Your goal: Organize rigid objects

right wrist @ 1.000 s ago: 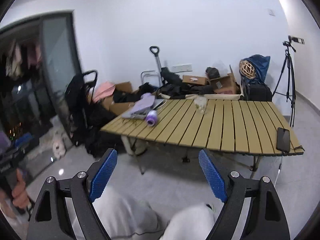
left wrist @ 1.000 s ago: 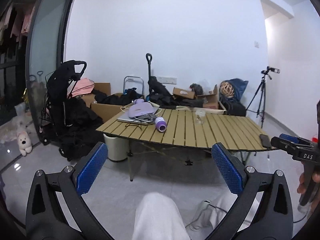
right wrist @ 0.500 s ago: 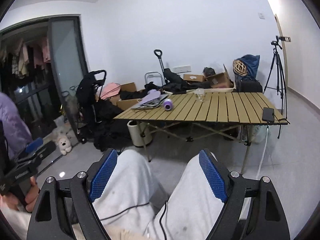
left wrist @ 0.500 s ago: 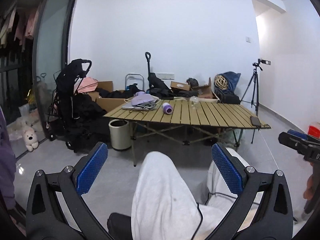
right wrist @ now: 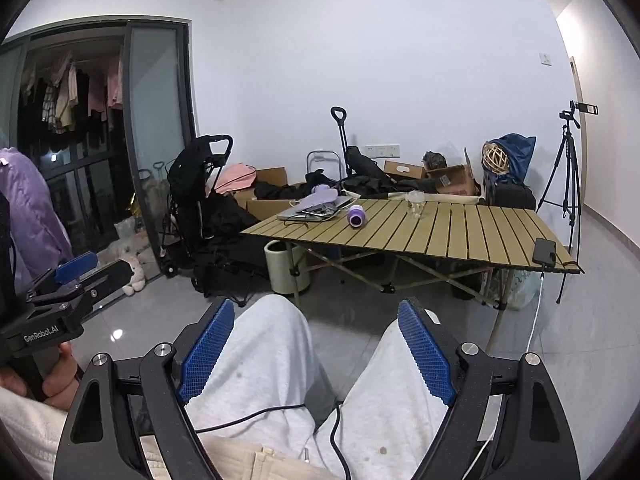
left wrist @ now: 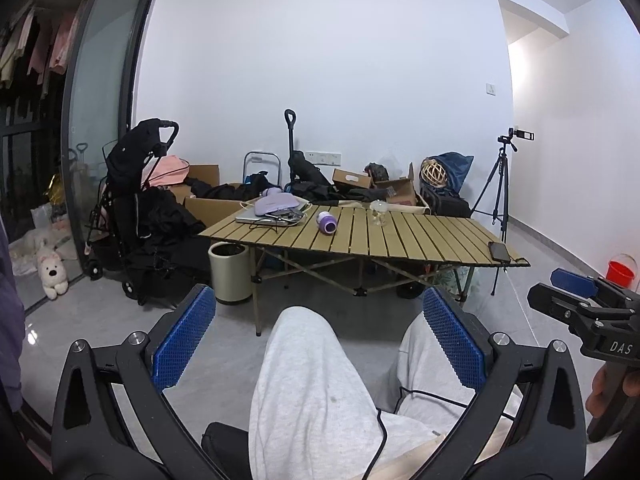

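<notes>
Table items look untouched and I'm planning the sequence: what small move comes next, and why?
Probably bring both tools forward toward the table. Left tool and right tool are open, empty, low over the person's knees, far from the purple bottle and glass.

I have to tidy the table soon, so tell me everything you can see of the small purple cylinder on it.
The purple cylinder is a short, stubby container, apparently plastic, with a paler lilac band at one end. It lies on its side on the slatted table, right of the laptop pile and apart from it. Neither gripper is near it.

Black jaws, blue ribbed pads, grey trousers.
</notes>
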Motion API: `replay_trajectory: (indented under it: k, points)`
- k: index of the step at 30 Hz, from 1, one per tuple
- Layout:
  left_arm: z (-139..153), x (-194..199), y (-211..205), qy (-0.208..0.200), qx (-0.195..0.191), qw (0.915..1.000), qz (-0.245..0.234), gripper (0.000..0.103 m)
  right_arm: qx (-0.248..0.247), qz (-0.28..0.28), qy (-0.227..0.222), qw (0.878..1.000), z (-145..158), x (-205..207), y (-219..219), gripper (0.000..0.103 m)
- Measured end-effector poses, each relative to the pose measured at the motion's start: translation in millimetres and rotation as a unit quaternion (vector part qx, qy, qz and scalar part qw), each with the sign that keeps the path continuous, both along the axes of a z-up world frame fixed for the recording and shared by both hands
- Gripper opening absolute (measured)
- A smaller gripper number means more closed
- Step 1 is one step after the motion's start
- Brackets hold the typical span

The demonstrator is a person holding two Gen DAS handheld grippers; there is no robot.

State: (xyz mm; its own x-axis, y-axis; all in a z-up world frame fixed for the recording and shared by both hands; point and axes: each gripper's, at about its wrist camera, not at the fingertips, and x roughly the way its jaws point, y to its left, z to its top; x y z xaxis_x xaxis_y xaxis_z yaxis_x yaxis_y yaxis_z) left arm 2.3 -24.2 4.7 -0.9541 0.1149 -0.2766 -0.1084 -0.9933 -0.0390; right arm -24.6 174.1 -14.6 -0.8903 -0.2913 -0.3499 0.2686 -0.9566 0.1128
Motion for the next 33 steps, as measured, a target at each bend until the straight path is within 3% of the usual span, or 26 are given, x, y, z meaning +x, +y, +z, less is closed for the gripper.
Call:
replay_trajectory:
  k: [33]
  points:
    - [2.9,1.9,0.2,0.007,0.000,1.0000,-0.002,0.103,0.012,0.003,0.003,1.000,-0.8,2.4,-7.2,0.088]
